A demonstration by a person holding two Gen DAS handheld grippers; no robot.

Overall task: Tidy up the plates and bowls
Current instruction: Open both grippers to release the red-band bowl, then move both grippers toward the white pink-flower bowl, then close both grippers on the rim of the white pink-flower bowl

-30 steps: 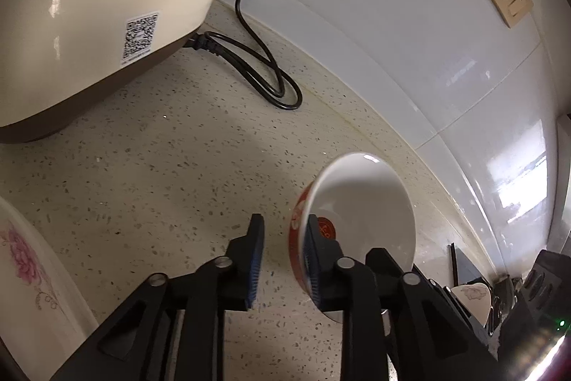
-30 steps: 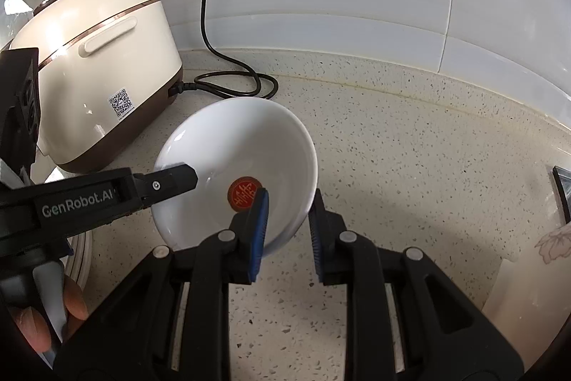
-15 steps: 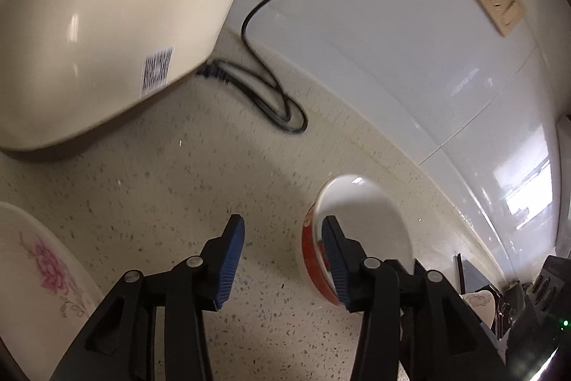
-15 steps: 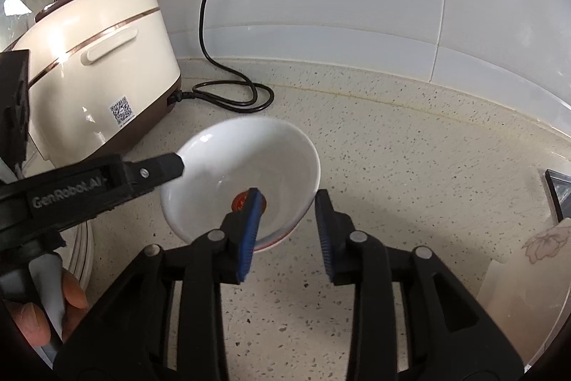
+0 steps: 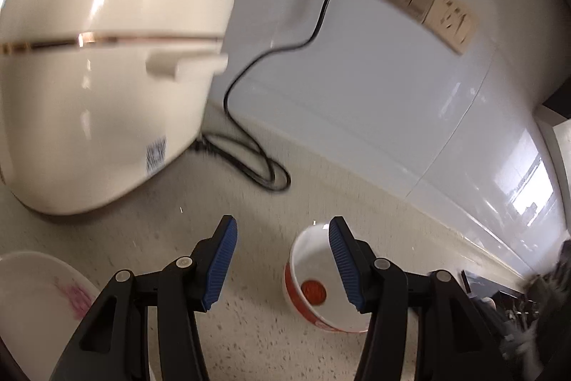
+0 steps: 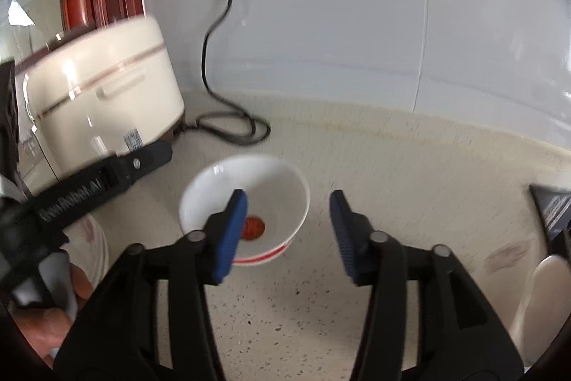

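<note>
The bowl (image 6: 246,199) stands upright, left of the right gripper (image 6: 287,232); both grippers are released, holding nothing

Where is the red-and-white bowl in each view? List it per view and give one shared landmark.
Left wrist: bowl low, right of centre, partly behind the right blue pad.
Right wrist: bowl centre-left, behind the left blue pad.
Shared landmark: black cord looped beside the rice cooker.
</note>
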